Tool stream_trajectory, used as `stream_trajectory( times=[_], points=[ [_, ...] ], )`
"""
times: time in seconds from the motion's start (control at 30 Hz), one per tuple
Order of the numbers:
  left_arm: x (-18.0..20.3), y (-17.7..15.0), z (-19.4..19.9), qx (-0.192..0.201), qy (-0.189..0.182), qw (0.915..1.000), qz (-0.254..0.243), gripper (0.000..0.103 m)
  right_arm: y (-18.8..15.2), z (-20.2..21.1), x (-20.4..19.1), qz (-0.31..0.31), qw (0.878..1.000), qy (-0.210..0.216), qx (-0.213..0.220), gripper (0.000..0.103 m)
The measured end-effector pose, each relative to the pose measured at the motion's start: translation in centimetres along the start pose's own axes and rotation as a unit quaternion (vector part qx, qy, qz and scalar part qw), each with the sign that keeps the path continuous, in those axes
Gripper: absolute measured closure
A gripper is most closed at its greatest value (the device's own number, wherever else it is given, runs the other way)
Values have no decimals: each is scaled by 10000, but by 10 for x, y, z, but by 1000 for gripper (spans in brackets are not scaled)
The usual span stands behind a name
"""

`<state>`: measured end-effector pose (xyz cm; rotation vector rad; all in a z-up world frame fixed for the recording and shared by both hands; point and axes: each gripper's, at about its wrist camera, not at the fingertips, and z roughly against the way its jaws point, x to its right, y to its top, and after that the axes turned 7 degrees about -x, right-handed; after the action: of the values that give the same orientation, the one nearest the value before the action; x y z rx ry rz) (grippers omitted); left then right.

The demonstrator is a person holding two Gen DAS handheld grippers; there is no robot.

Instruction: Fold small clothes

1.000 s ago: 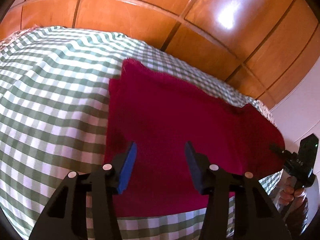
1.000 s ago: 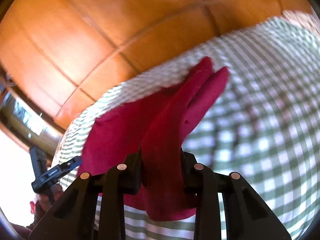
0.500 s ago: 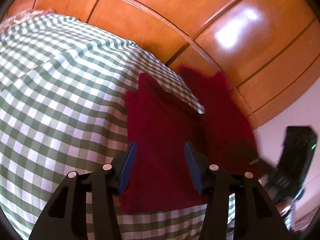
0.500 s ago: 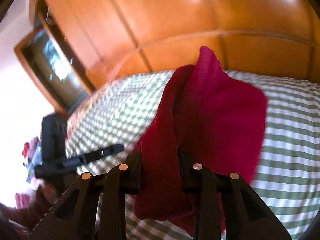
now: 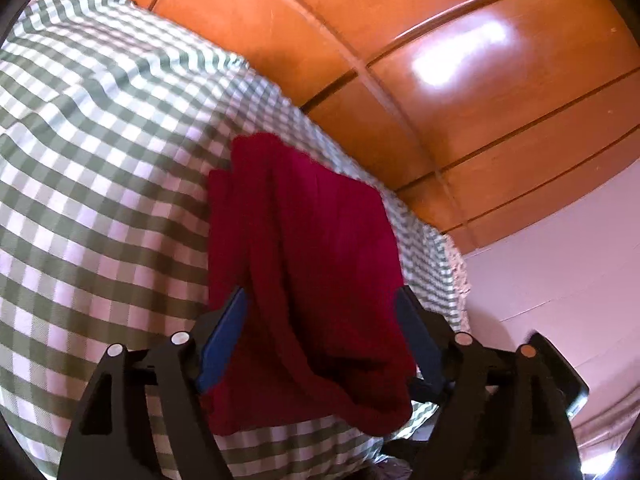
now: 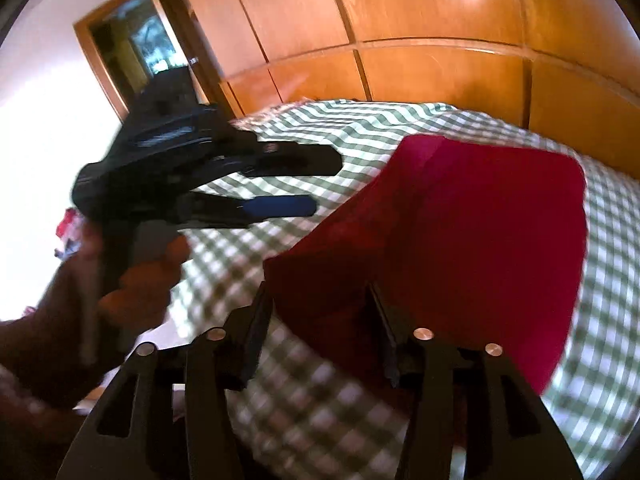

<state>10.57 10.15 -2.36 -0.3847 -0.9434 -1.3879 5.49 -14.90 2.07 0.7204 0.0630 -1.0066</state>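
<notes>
Jaws of the left gripper (image 5: 320, 320) are seen spread wide, and nothing is clamped between them; the red cloth (image 5: 312, 264) is draped in the gap, its hem hanging in front of the blue pads (image 5: 224, 336). Whether the cloth is touched by either pad cannot be told. The right gripper (image 6: 320, 320) is likewise held wide open, with a near corner of the cloth (image 6: 460, 240) lying between its fingers but not pinched. In the right wrist view the left gripper (image 6: 256, 184) is seen at the left, blurred, parted, held above the sheet by a hand (image 6: 136, 280) and kept apart from the cloth.

The cloth is laid on a green-and-white checked sheet (image 5: 100, 160), near the sheet's front edge. In the left view it is shown doubled over, with a second layer folded on top and a narrow strip of the lower layer exposed along the left side. In the right view a flat red panel with a rounded far corner is shown.

Behind the sheet, glossy orange wooden panels (image 5: 460, 60) are seen, and a doorway (image 6: 132, 48) at the upper left of the right view.
</notes>
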Motion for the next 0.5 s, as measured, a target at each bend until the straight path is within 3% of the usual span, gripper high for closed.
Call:
stream_trajectory(
  times=[0.1,0.27,0.33,0.4,0.5],
  points=[
    [4,4,-12,-235,-15,9997,51,27,-19,28,15,-282,9994,-146,160,50],
    [23,6,-27,-479,324,9982,-151,28,-49,57,52,-830,9939,-680,247,50],
    [32,7,-37,-590,575,9962,-279,37,-55,59,61,-957,9917,-828,235,50],
    [39,7,-45,-659,859,9932,-438,67,-52,53,63,-991,9907,-896,262,50],
    [44,6,-45,-538,1230,9887,-665,80,-45,43,59,-898,9922,-817,266,53]
  ],
)
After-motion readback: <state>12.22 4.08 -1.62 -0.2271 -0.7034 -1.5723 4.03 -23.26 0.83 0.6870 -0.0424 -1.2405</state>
